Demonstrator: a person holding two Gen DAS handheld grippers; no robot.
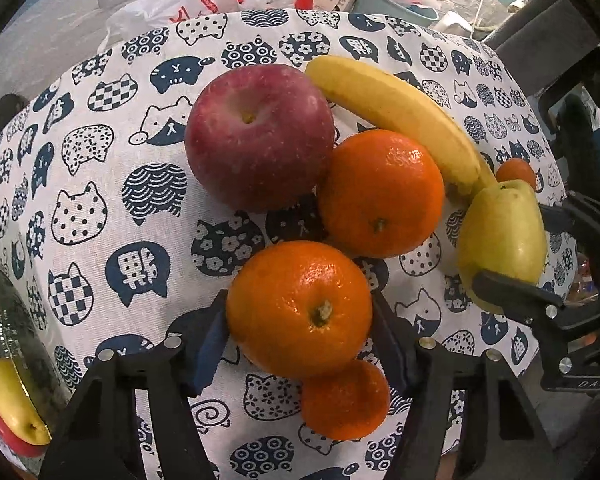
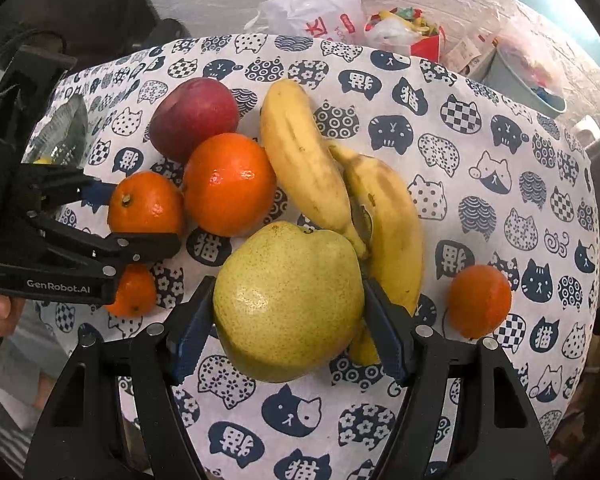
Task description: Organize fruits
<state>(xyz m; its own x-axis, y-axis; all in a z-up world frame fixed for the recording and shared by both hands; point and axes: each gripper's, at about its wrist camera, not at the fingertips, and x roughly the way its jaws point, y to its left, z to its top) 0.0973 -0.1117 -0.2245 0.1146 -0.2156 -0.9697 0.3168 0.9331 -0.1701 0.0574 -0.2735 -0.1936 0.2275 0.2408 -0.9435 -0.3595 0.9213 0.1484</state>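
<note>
Gripping a glossy orange (image 1: 300, 308) in left jaws, speckled green-yellow pear (image 2: 288, 300) in right jaws

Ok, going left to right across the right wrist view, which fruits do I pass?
Orange in the left gripper → bigger orange → pear in the right gripper → spotted banana → lone small orange.

Tablecloth (image 2: 480, 128): white, navy cat-face print in checks, dots, flowers, waves. Apple (image 1: 260, 136): dark red, pale speckles. Oranges (image 1: 300, 308): bright orange. Bananas (image 2: 304, 156): yellow, brown marks. Pear (image 2: 288, 300): yellow-green, fine speckles. Gripper fingers (image 2: 190, 340): black, blue pads.
</note>
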